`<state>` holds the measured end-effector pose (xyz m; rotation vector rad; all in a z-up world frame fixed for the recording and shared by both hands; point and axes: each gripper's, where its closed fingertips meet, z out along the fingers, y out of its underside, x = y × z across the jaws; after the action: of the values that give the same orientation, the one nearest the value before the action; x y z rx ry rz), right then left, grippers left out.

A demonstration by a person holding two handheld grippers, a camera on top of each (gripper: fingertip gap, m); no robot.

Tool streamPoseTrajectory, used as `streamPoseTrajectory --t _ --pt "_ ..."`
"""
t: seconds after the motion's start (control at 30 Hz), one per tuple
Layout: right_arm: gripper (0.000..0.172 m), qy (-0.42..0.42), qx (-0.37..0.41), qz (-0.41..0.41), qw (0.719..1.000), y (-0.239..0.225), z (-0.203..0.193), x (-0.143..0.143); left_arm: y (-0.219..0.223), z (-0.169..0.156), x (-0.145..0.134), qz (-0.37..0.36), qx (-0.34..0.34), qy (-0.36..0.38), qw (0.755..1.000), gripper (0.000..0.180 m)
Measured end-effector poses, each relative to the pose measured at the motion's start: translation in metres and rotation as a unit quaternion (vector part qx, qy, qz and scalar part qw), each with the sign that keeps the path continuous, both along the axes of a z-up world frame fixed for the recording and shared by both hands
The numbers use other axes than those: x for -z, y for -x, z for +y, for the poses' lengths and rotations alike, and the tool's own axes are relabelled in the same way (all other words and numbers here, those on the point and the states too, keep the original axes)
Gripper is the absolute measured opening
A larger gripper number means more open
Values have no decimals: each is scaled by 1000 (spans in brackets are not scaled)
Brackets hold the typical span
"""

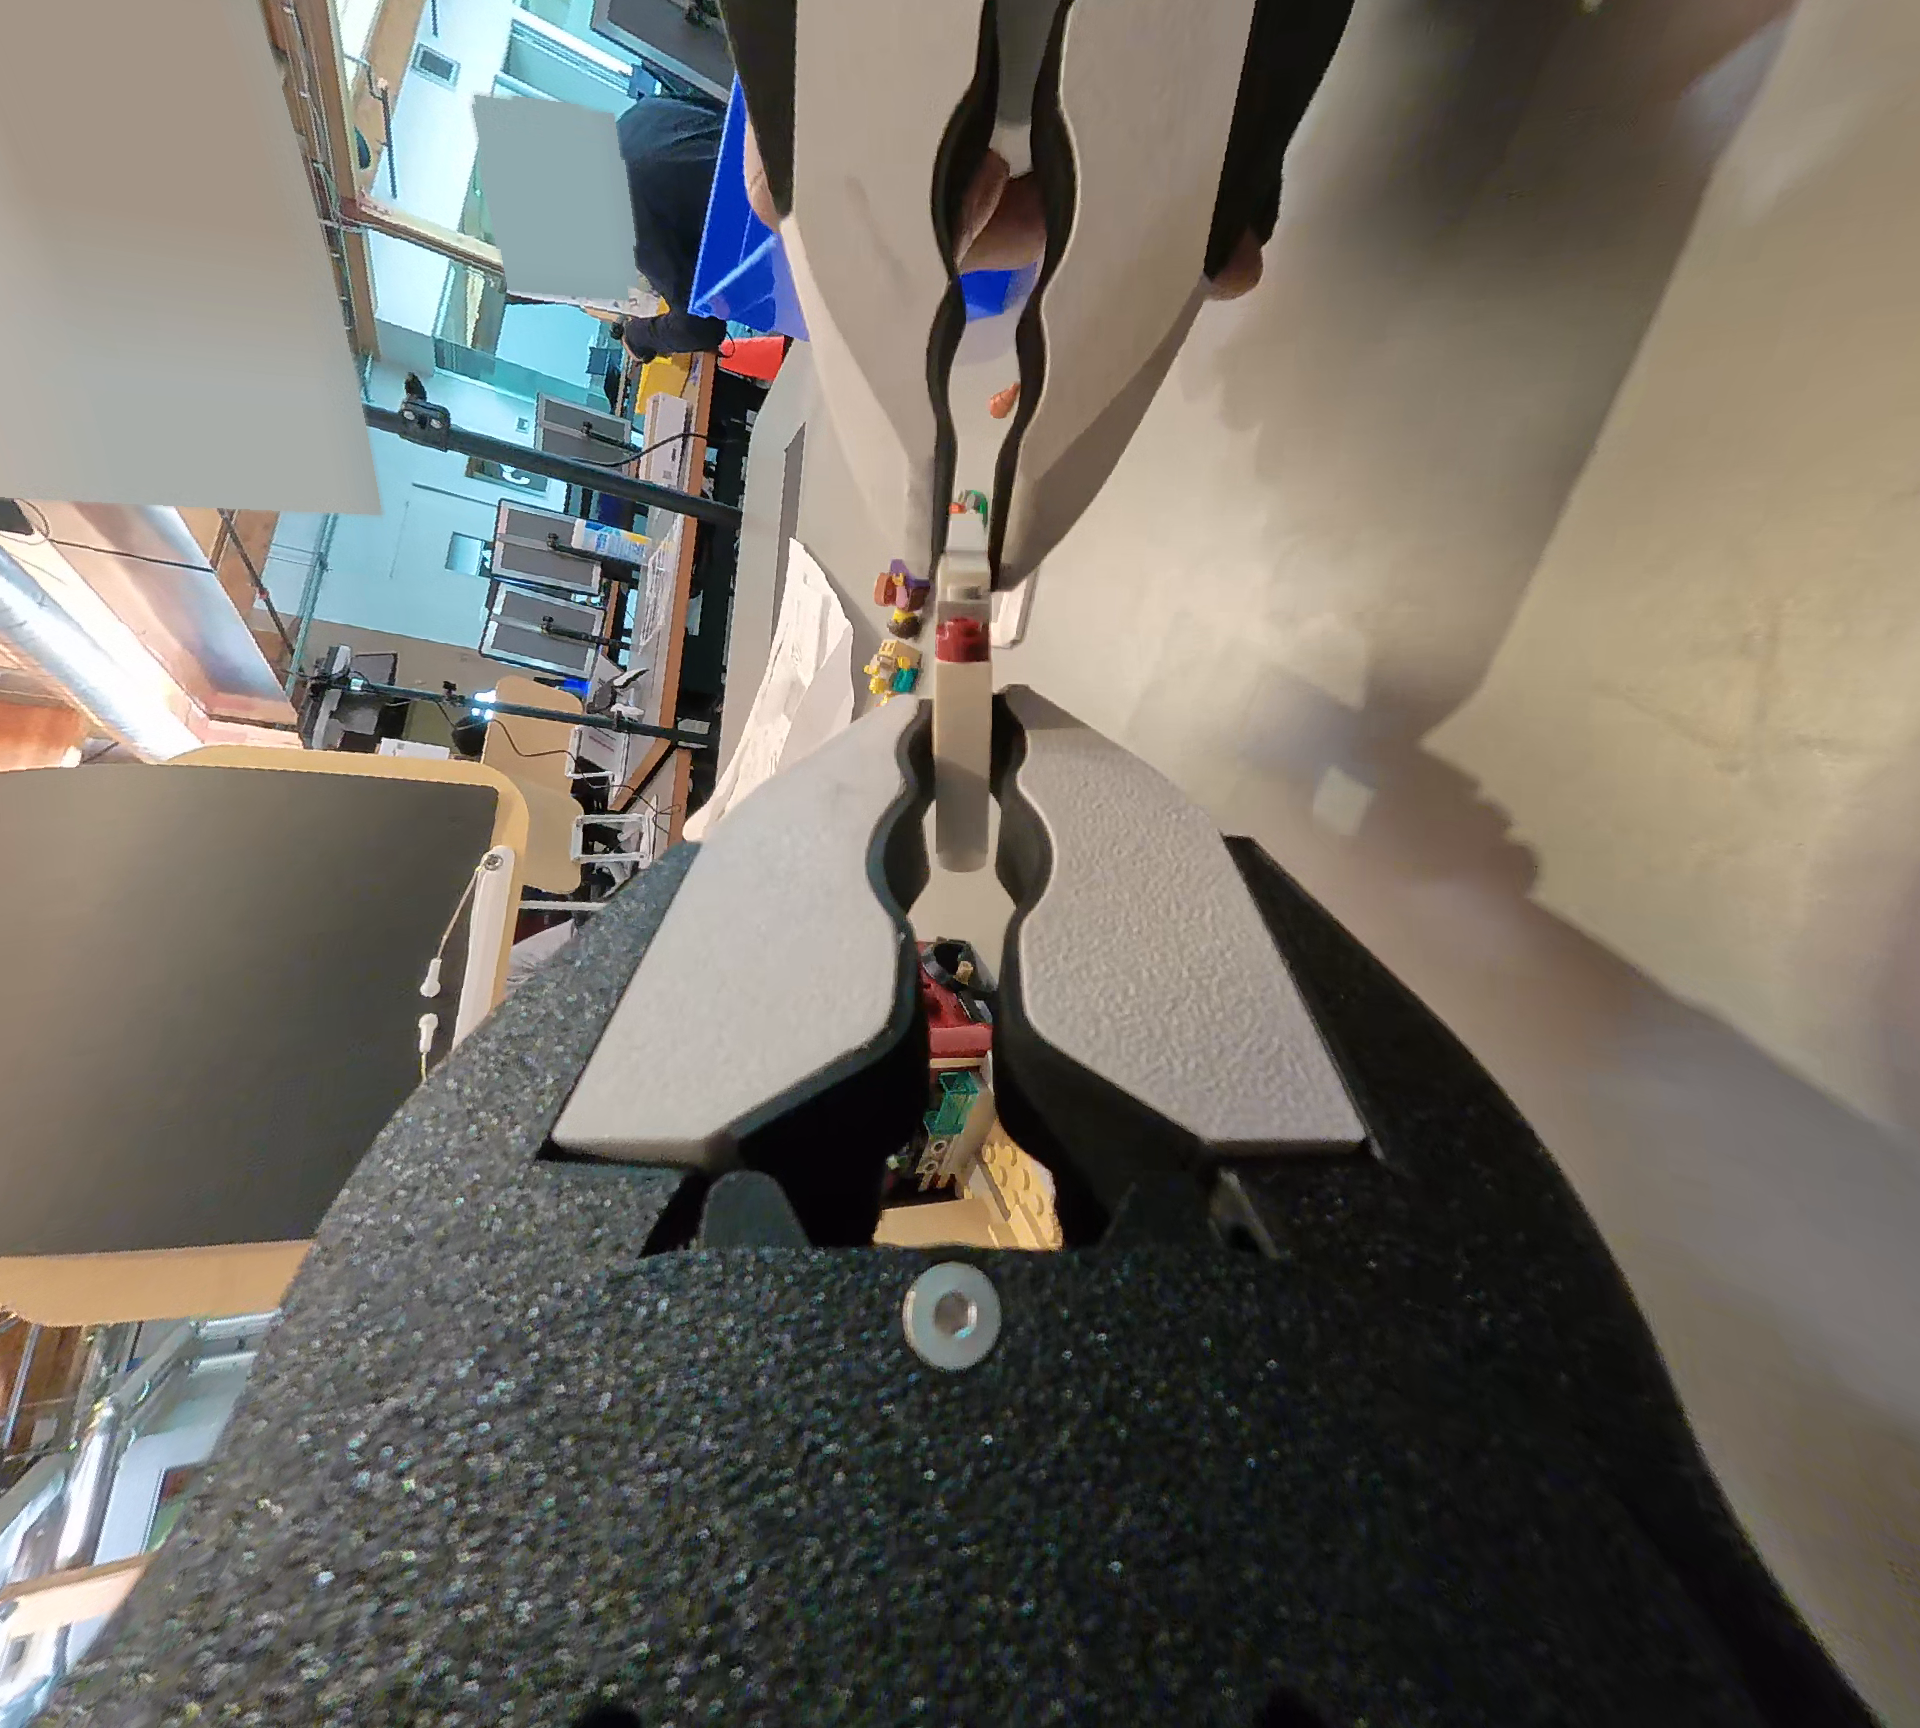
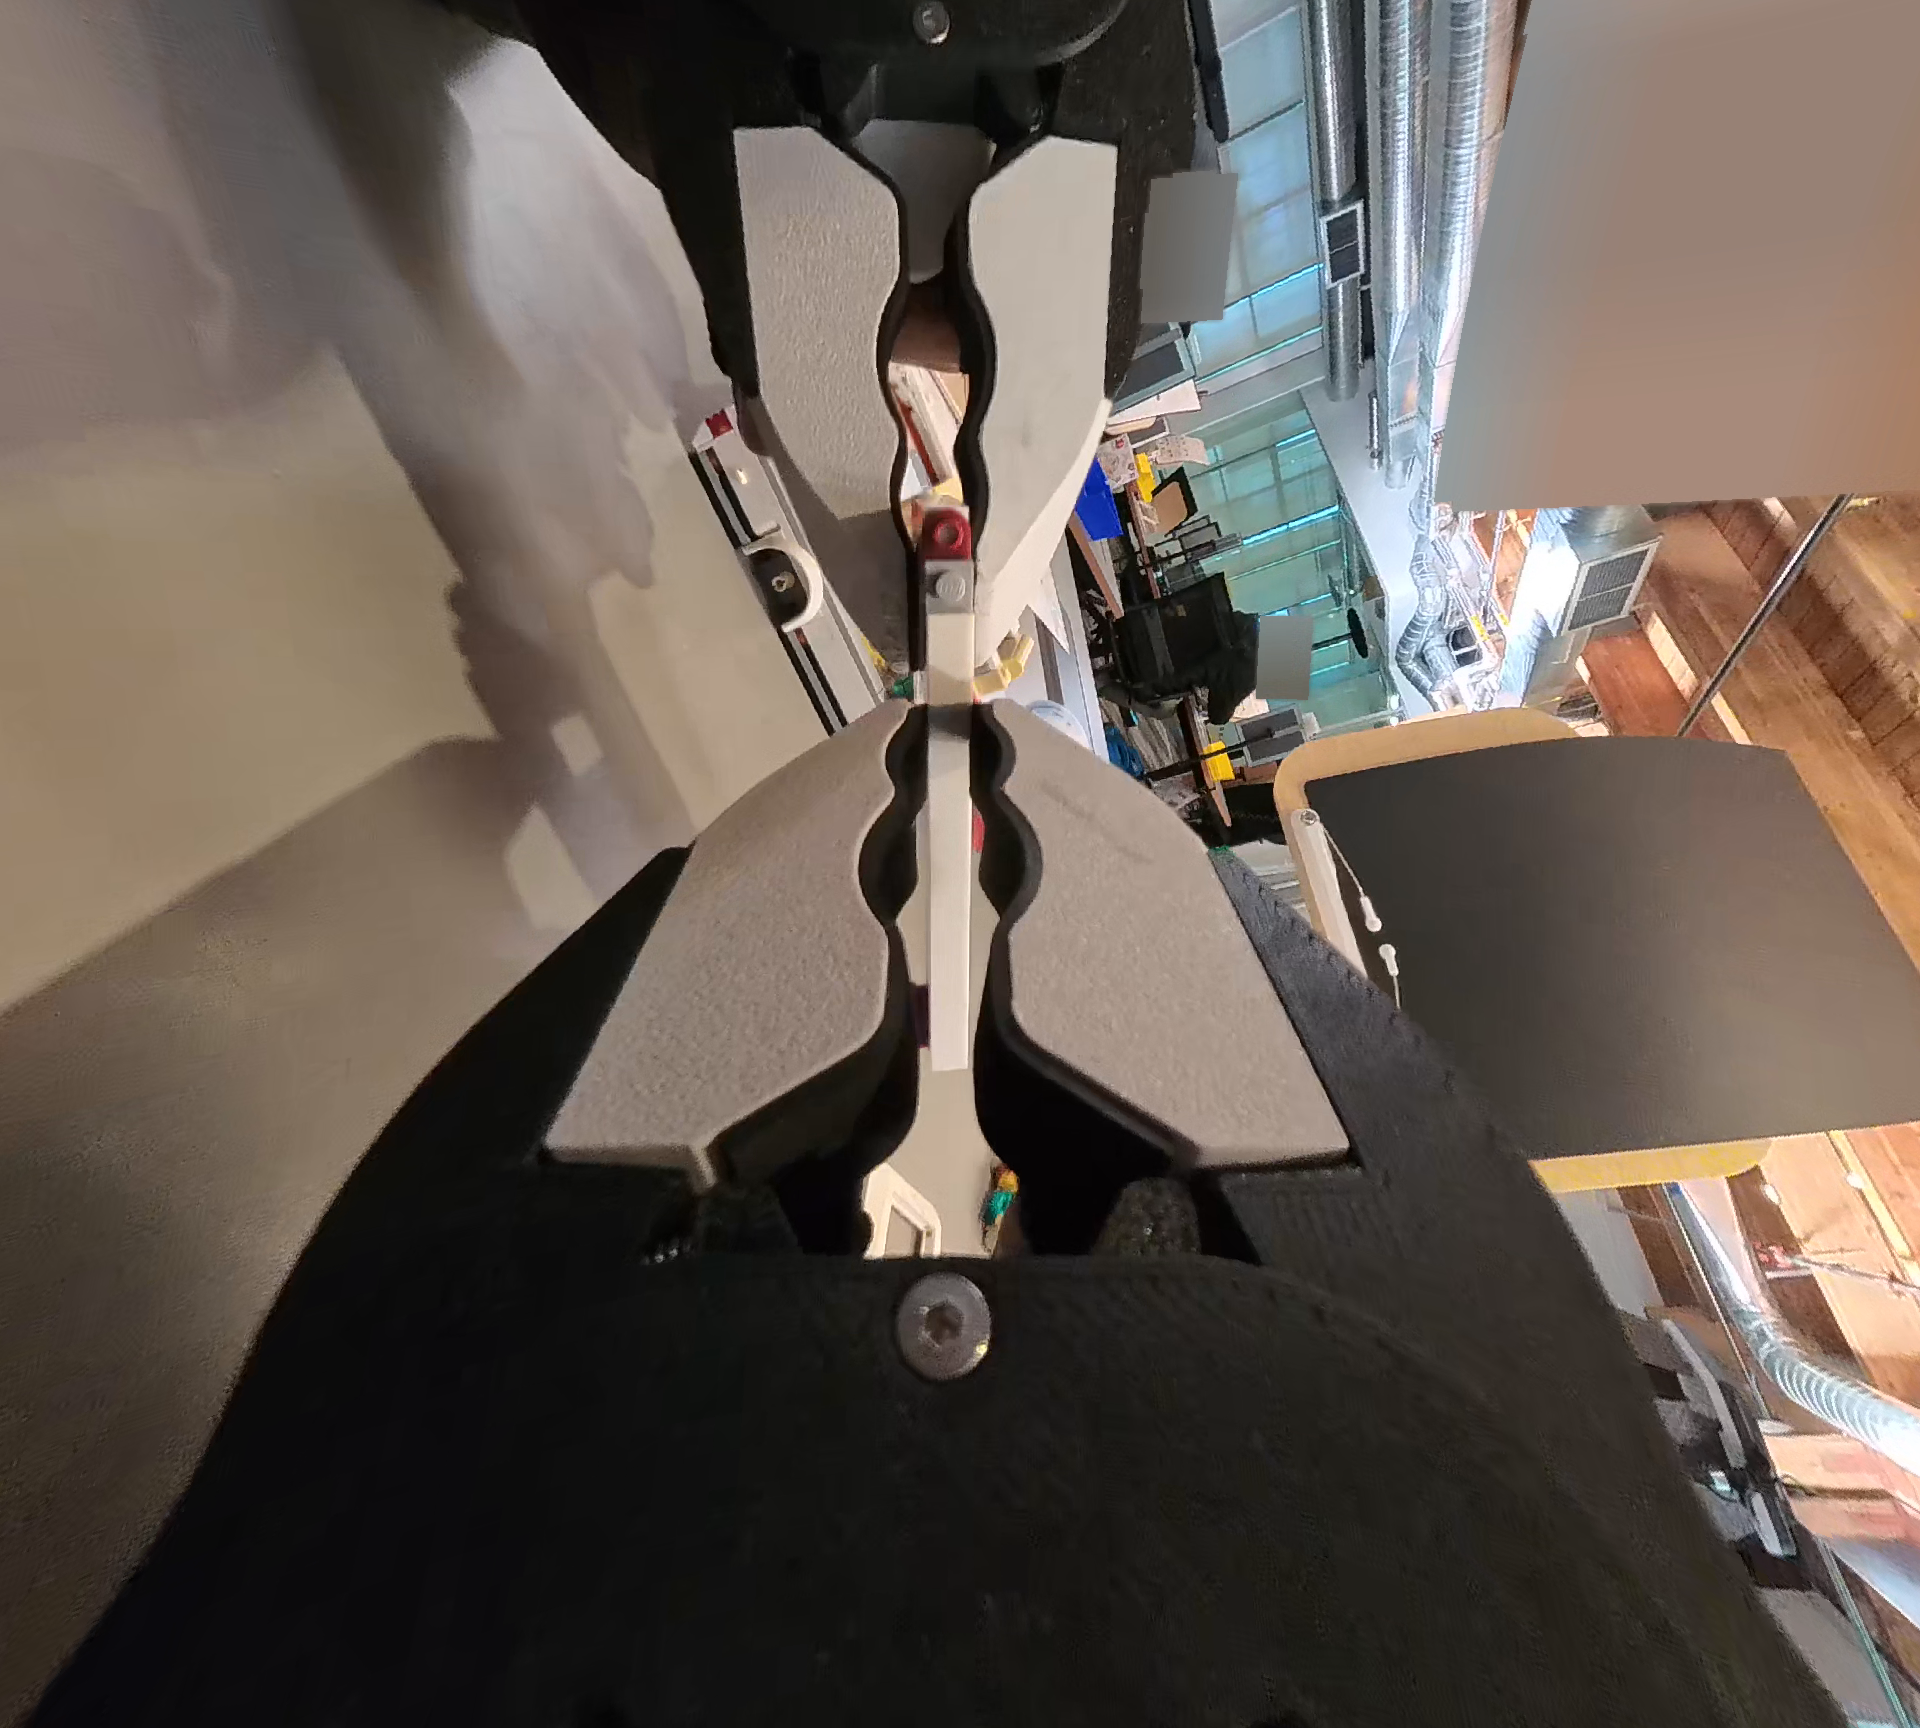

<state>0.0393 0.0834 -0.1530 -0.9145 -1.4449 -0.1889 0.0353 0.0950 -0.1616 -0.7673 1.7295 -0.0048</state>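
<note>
In the left wrist view my left gripper [image 1: 961,722] is shut on a long pale bar [image 1: 961,785] that sticks out past its fingertips. A dark red piece [image 1: 961,639] sits at the bar's far end, with a small grey piece [image 1: 966,585] just beyond it. My right gripper [image 1: 971,572] comes in from the top and meets that end. In the right wrist view my right gripper [image 2: 948,717] is shut on a long white bar [image 2: 951,847]. A grey studded piece [image 2: 951,582] and the red piece [image 2: 945,532] lie at the bar's far end, at the tips of the left gripper [image 2: 935,525].
Both grippers are over a grey table [image 1: 1351,535]. Small toy figures [image 1: 896,629] and a paper sheet [image 1: 800,670] lie on it, with a blue bin [image 1: 748,224] behind. Loose bricks [image 1: 956,1107] show under my left gripper. A black-backed chair [image 2: 1610,951] stands beside the table. Less than 4 cm separates the two grippers' tips.
</note>
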Motion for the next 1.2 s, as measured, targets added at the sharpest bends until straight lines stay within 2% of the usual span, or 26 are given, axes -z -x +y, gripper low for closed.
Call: streamPoseTrajectory --t 1.1,1.13,1.2 --pt "7 -10 -43 11 999 -4 -20 -14 -1 -14 -10 -19 36 -21 999 9" --pt "7 -12 -42 15 999 -5 -21 -16 1 -8 -10 -15 20 -26 999 9" --pt "7 -4 -38 59 998 -19 -19 -32 20 25 -8 1 -49 -39 998 9"
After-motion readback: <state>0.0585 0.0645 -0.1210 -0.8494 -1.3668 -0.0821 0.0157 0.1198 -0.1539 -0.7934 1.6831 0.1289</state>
